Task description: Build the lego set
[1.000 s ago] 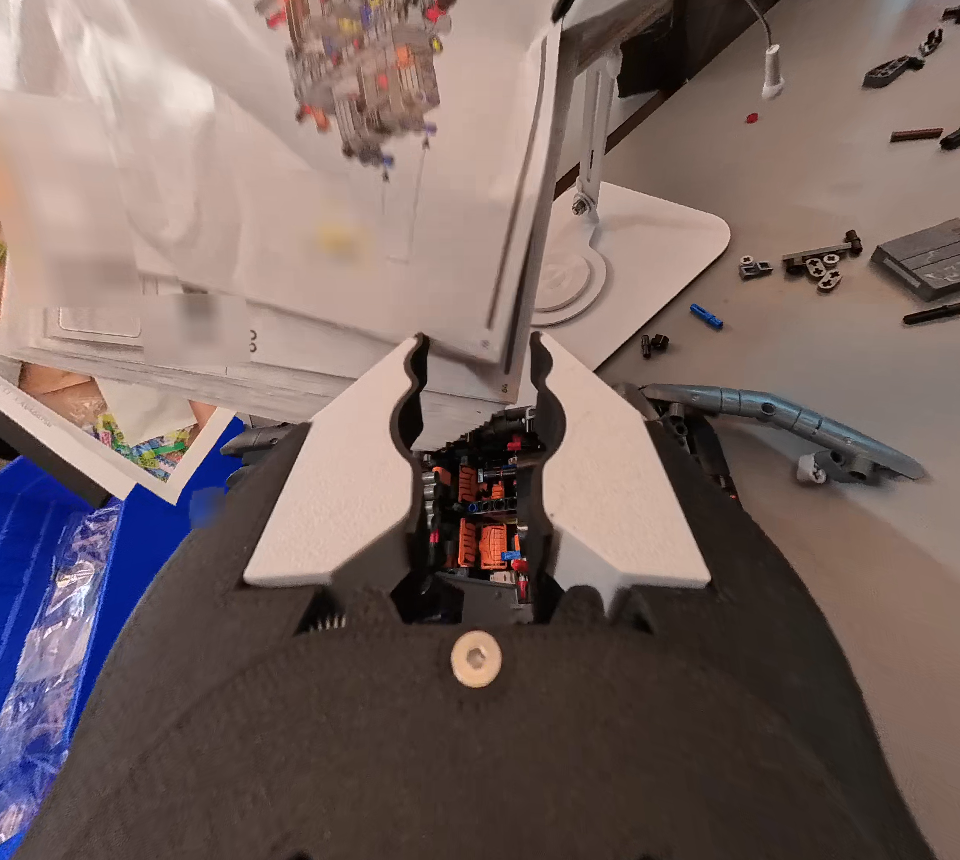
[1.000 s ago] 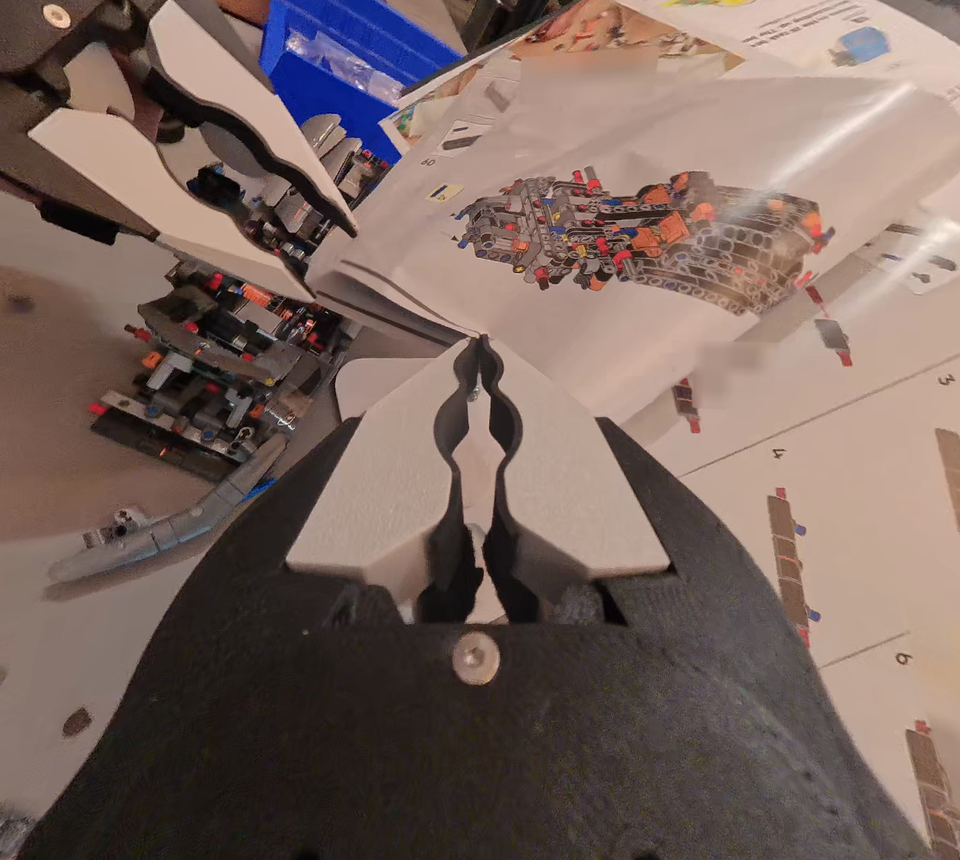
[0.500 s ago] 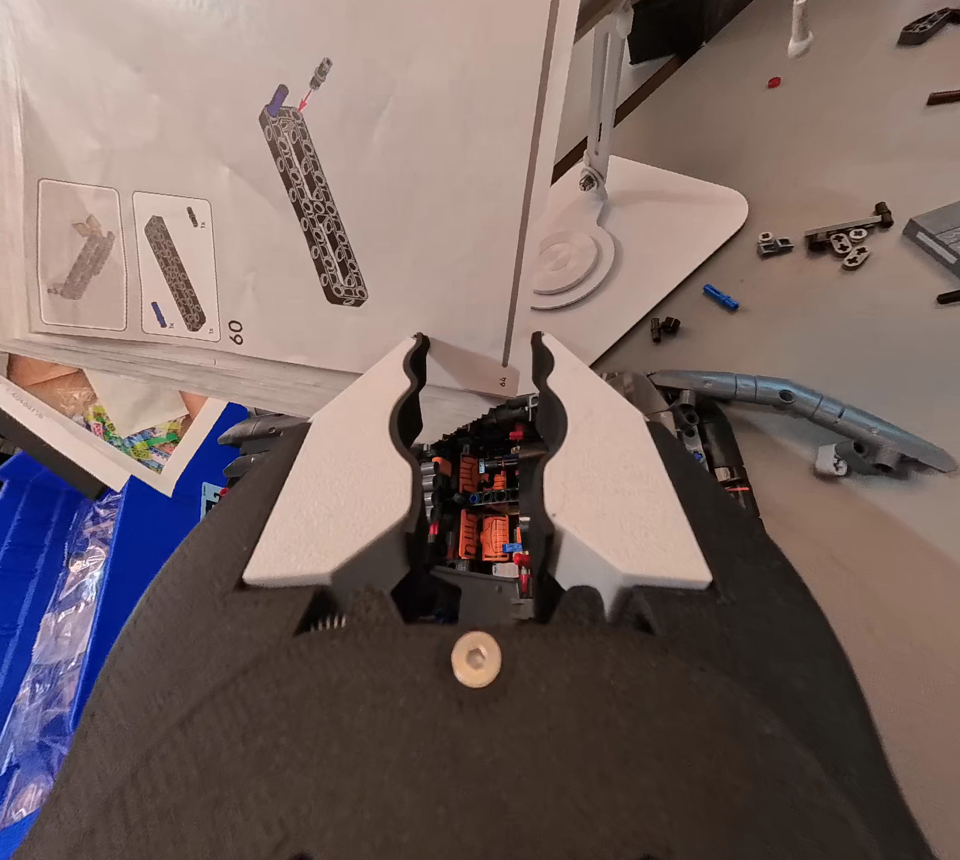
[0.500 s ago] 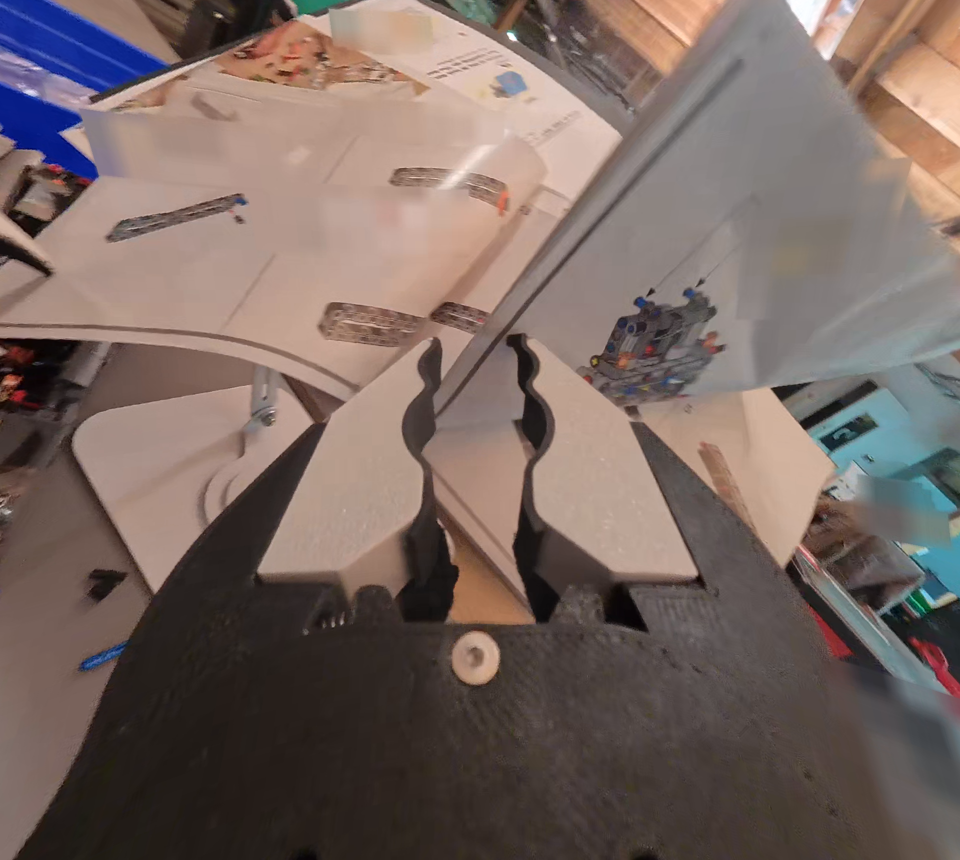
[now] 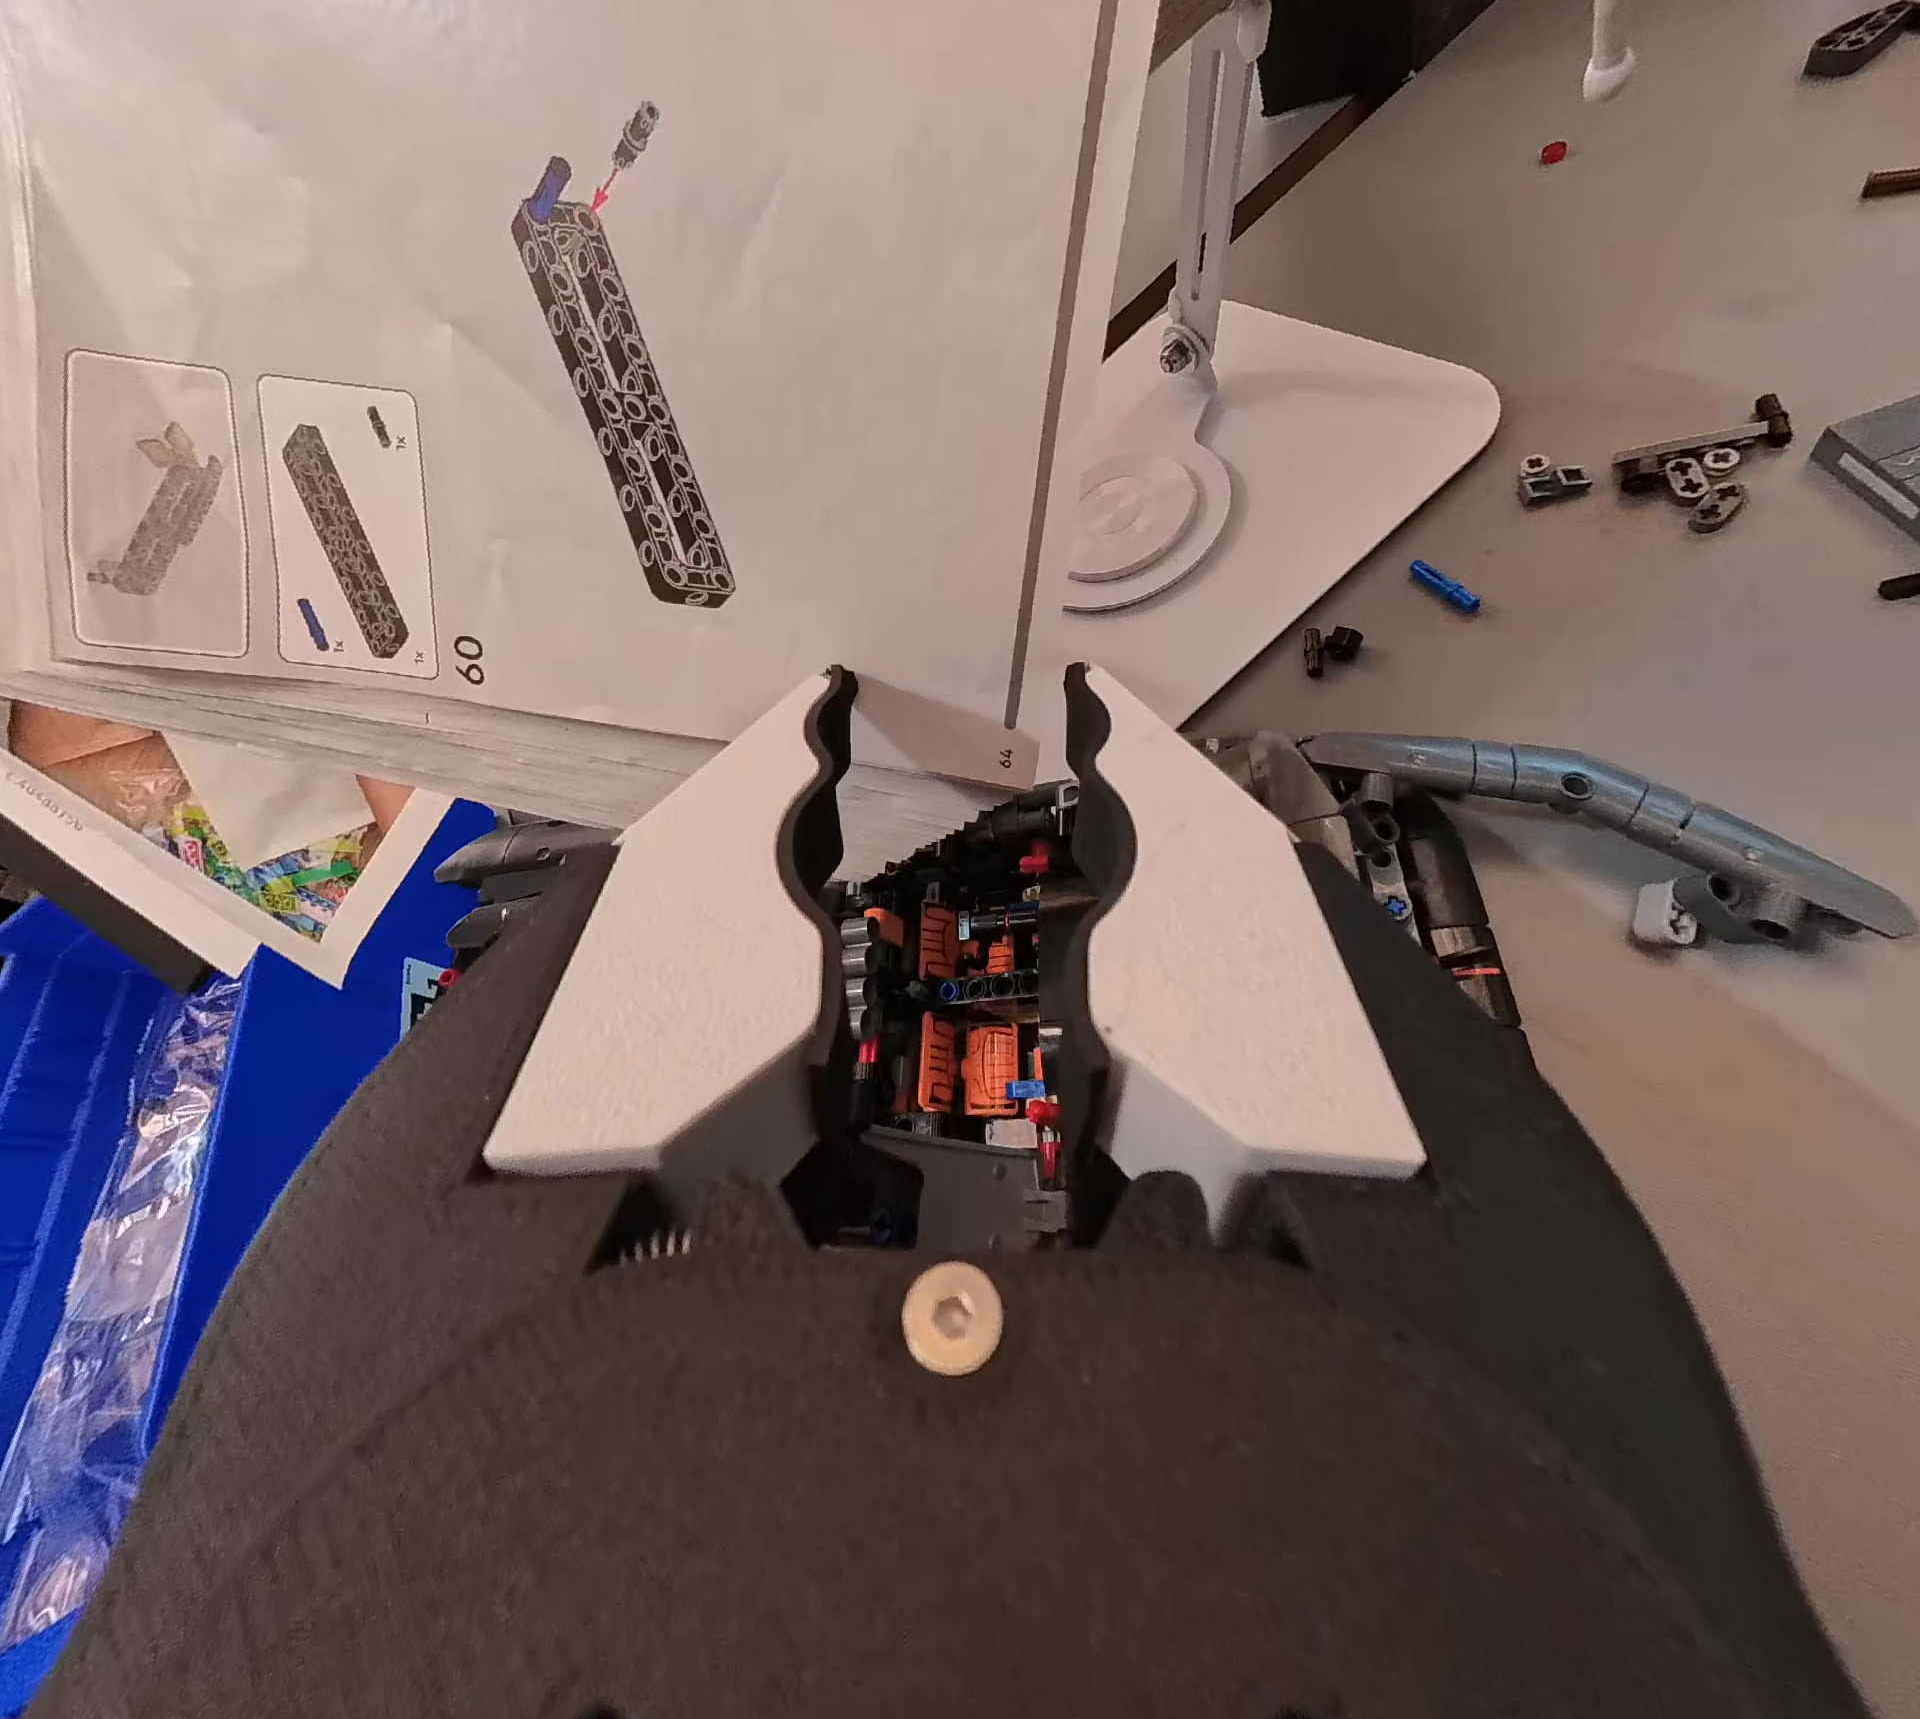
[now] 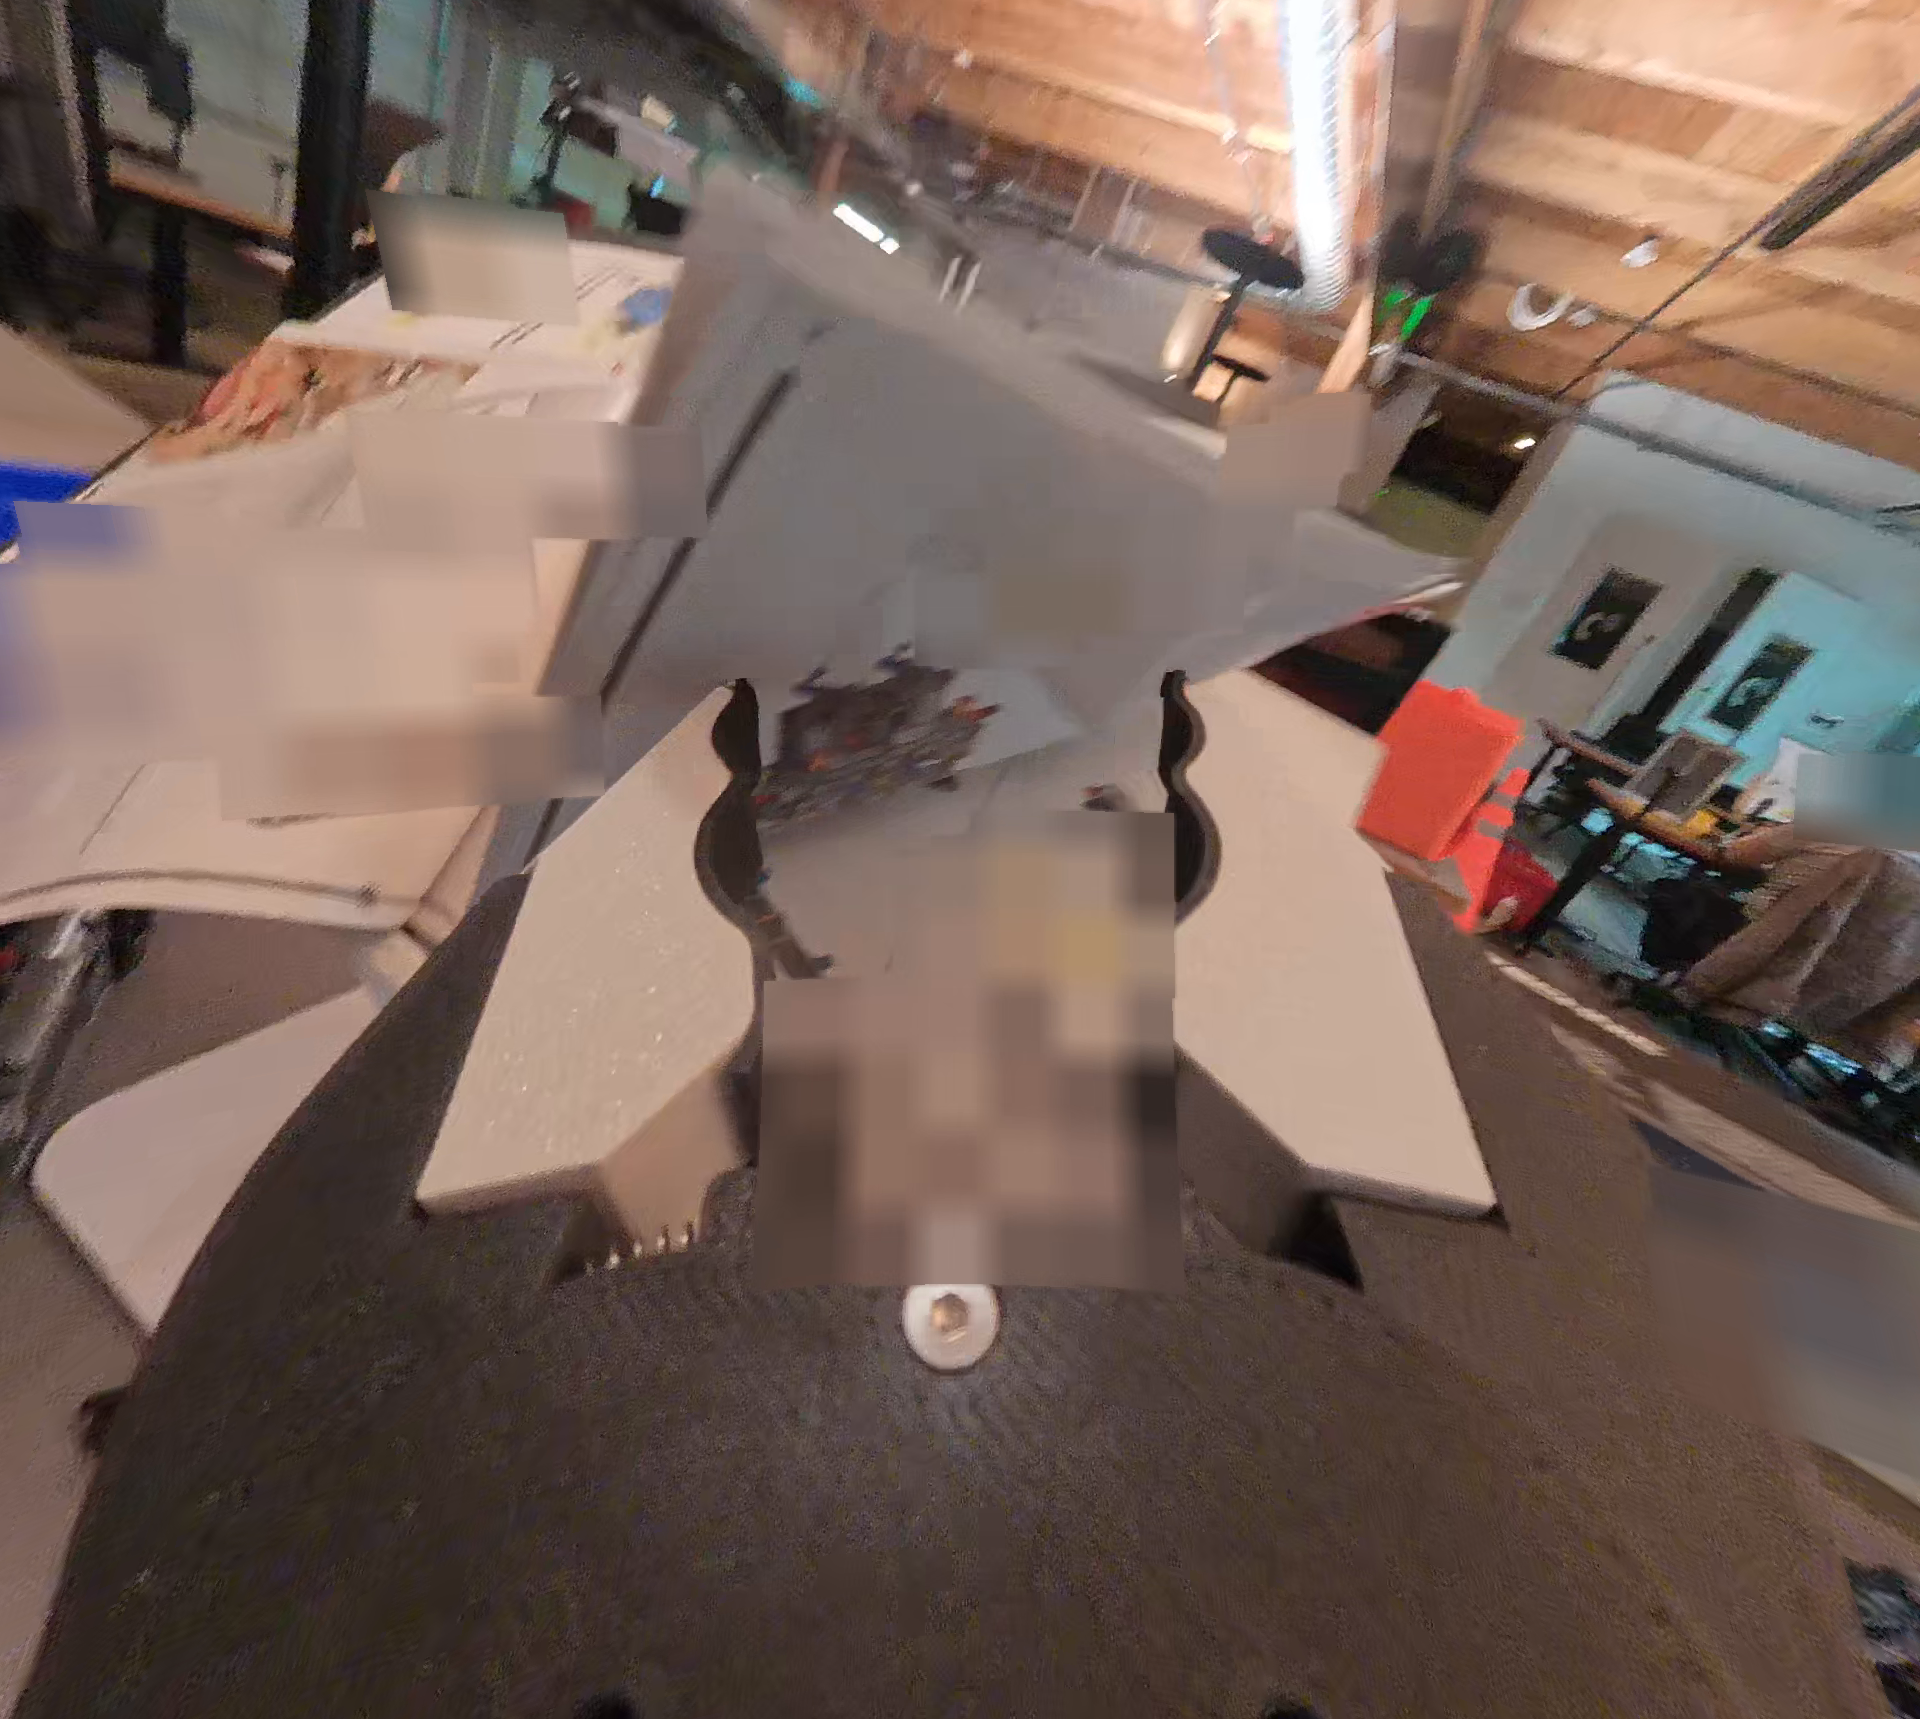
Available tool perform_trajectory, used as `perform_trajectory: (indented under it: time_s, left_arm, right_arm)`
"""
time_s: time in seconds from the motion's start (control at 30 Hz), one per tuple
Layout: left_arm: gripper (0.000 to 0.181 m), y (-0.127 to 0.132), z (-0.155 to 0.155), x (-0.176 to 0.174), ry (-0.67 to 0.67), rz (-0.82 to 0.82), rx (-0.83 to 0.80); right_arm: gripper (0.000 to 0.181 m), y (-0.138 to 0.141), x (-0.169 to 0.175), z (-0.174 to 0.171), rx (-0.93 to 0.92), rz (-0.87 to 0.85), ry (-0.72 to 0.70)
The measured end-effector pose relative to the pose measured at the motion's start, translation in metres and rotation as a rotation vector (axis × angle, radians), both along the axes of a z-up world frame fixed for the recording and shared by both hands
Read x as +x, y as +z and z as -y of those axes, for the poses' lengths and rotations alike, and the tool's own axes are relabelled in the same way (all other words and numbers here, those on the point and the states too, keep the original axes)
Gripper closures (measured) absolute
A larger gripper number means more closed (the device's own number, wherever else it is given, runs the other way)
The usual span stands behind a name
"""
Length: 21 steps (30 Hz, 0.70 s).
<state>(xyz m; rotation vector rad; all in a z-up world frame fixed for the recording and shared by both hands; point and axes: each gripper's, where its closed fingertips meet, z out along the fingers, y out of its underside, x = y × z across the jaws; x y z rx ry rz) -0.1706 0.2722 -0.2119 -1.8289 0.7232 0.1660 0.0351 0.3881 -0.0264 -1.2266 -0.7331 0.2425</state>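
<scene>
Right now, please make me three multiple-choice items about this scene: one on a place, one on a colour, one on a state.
1. Where does the partly built lego model show in the left wrist view?
A. between the fingers of the left tongs
B. on the white stand base
C. inside the blue bin

2. What colour is the small loose pin on the table near the stand base?
A. yellow
B. blue
C. green

3. How do the right tongs stand?
A. shut on a page
B. shut on a brick
C. open

Answers: 1 A, the orange and black model shows in the gap between the two fingers. 2 B, the pin is plainly blue on the grey top. 3 C, a wide gap lies between its fingers, which grip nothing.
</scene>
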Motion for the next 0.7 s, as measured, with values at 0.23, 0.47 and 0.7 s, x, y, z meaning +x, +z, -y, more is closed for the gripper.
perform_trajectory:
  time_s: [0.23,0.47,0.7]
  left_arm:
    - [0.139,-0.004,-0.001,0.003,-0.005,-0.019,-0.01]
    - [0.132,-0.003,0.001,0.006,-0.023,-0.021,-0.021]
    - [0.127,-0.01,-0.001,0.012,-0.028,-0.057,-0.033]
  right_arm:
    - [0.111,0.062,0.0,0.056,0.289,0.032,0.018]
    - [0.125,-0.062,-0.121,0.097,0.226,0.541,0.292]
    - [0.115,-0.074,-0.117,0.072,0.154,0.547,0.137]
